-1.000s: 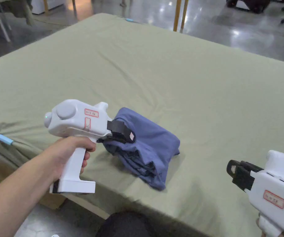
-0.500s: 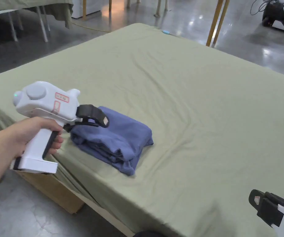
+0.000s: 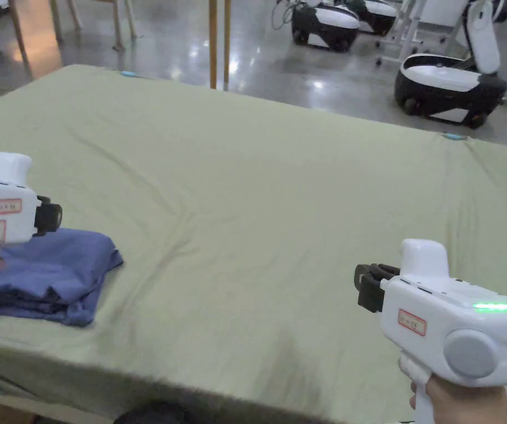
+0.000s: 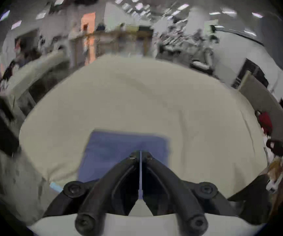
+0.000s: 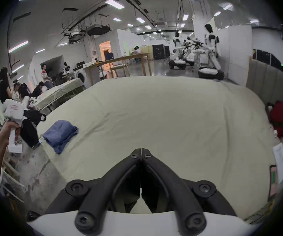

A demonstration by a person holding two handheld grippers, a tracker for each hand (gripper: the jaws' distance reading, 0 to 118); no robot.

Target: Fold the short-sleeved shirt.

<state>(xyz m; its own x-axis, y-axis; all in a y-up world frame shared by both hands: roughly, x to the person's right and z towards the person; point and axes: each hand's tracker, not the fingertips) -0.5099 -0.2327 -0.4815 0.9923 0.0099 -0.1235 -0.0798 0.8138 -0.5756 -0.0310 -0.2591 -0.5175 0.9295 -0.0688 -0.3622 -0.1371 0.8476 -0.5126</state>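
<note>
The blue short-sleeved shirt (image 3: 48, 276) lay folded into a thick, layered rectangle on the pale green cloth-covered tabletop (image 3: 279, 210), close to the near edge and toward the near left corner. In the right gripper view the same bundle (image 5: 60, 134) sat just inside that corner, with the rest of the cloth bare and lightly creased.

The white hand-held left gripper (image 3: 48, 216) hung just above the shirt's left part, clear of the fabric; in its own view its black jaws (image 4: 140, 154) were pressed together with nothing between them, and the shirt (image 4: 120, 147) lay below and beyond their tips.

The white right gripper (image 3: 367, 287) was held over the near right part of the tabletop, well apart from the shirt, its jaws (image 5: 141, 152) likewise closed on nothing.

Beyond the far edge, white wheeled robots (image 3: 445, 83) stood on the glossy grey floor (image 3: 257, 61).
</note>
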